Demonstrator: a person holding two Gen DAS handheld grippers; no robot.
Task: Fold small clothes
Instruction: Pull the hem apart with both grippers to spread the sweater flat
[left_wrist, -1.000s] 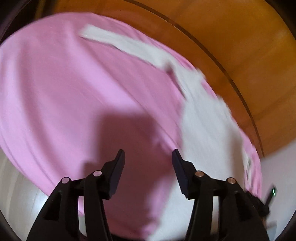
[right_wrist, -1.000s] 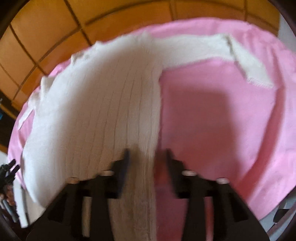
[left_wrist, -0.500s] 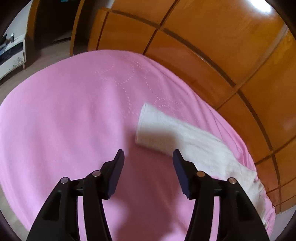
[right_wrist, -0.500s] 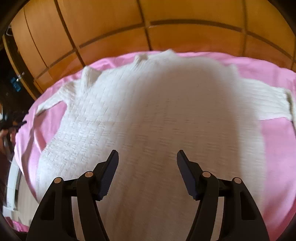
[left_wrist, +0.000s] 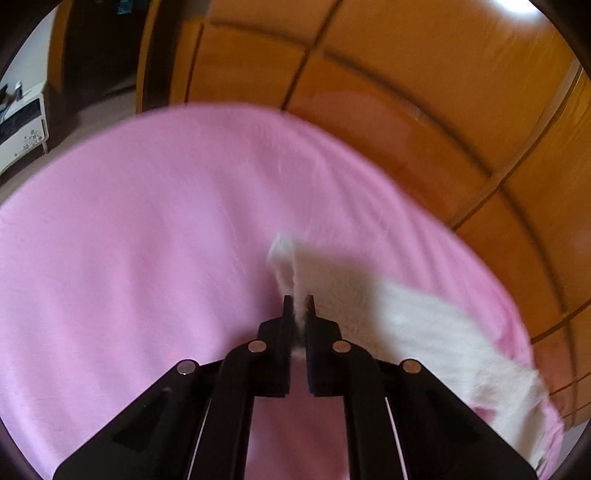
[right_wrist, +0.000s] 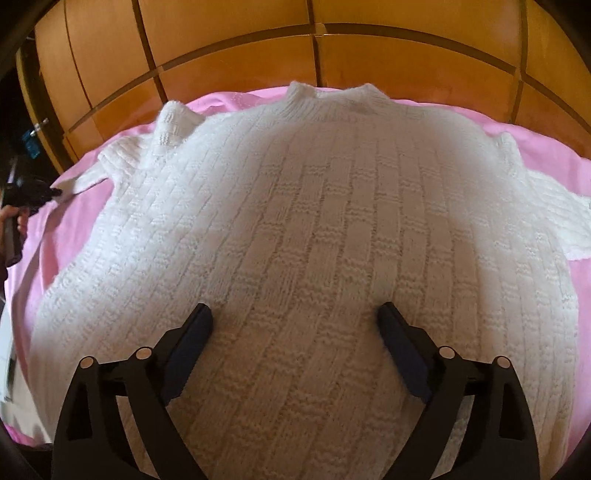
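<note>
A white knitted sweater (right_wrist: 314, 229) lies flat on a pink sheet (right_wrist: 546, 147), collar toward the wooden wall. My right gripper (right_wrist: 295, 325) is open and hovers low over the sweater's lower body, a finger on each side. My left gripper (left_wrist: 298, 306) is shut on the cuff end of the sweater's left sleeve (left_wrist: 406, 325), which trails off to the right over the pink sheet (left_wrist: 129, 240). In the right wrist view the left gripper (right_wrist: 48, 192) shows at the far left, at the sleeve's tip.
A wooden panelled wall (right_wrist: 236, 48) runs behind the sheet and also shows in the left wrist view (left_wrist: 406, 92). A white cabinet (left_wrist: 18, 125) stands at the far left beyond a dark doorway.
My left gripper has closed on the sleeve's cuff; half a second ago it was open just short of it. My right gripper has settled lower over the sweater's body, jaws wider.
</note>
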